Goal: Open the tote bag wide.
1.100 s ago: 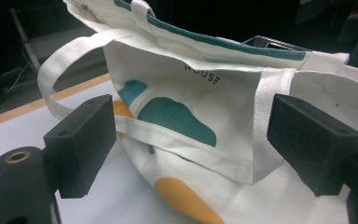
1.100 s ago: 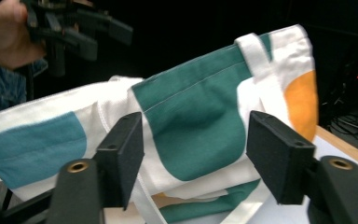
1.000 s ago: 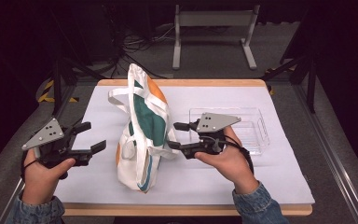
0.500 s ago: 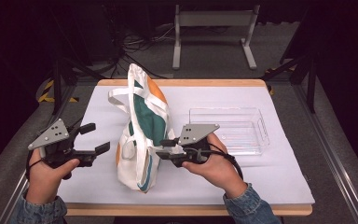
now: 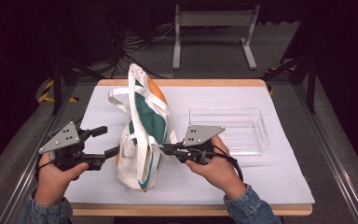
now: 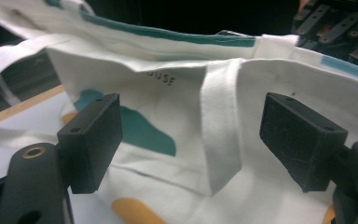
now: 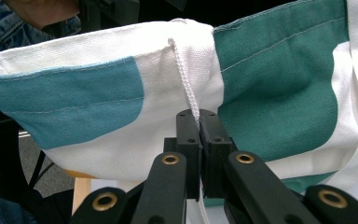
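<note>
- High view: tote bag (image 5: 142, 135) stands mid-table, left of a clear tray (image 5: 251, 119).
- Right gripper (image 7: 198, 122) has just been closing, now clamped on the bag's side seam, likely steadying it.
- Left gripper (image 6: 191, 140) gapes wide beside the strap (image 6: 221, 140), gripping nothing.

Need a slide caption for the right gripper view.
Right gripper pinches the side seam of a white, teal and green tote bag.

So the tote bag (image 5: 144, 135) is standing up on the bench (image 5: 279, 182), right between the two. Right hand-held gripper (image 5: 164, 149) has just been closing and is pinched on the bag's edge. Left hand-held gripper (image 5: 106, 141) sits just beside it, jaws apart. Clear tray (image 5: 256, 133) lies beyond the right one.
</note>
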Motion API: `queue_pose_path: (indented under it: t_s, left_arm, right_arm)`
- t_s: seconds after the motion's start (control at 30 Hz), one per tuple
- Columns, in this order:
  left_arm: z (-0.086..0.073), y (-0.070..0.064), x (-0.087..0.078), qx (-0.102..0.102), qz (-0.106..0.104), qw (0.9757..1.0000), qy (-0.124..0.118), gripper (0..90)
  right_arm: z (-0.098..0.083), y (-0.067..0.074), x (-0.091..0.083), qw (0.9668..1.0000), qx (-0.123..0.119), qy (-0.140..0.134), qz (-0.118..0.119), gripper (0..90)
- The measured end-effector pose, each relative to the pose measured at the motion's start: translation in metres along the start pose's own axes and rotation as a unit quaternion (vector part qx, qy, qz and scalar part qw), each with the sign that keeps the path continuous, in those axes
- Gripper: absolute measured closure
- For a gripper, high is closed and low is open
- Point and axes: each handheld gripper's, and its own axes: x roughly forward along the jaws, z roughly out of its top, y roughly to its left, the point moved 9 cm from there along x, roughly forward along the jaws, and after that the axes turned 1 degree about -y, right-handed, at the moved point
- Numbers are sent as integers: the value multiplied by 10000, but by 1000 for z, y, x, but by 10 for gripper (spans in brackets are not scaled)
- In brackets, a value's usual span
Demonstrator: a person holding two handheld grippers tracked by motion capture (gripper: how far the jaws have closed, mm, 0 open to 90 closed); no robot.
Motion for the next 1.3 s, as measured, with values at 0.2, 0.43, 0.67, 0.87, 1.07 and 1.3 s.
queue_pose_path:
  t_s: [0.2,0.43,0.67,0.87,1.07,1.3]
  left_arm:
    - [-7,-7,17,73,-214,9996,153,284]
    - [-14,-15,27,154,-477,9982,330,657]
    - [-18,-18,29,193,-676,9966,434,815]
    - [-15,-16,24,228,-577,9973,403,819]
    - [-9,-8,10,219,-367,9987,269,818]
    - [-4,5,-11,216,-85,9996,146,817]
  right_arm:
    - [0,1,-1,10000,35,-29,33,881]
    - [0,3,0,10000,41,-34,63,881]
    - [-1,4,0,10000,27,-26,84,882]
    - [0,3,-2,10000,29,-55,71,881]
    - [4,0,-11,9999,20,-140,-19,882]
    - [8,-4,-23,9996,42,-246,-143,882]
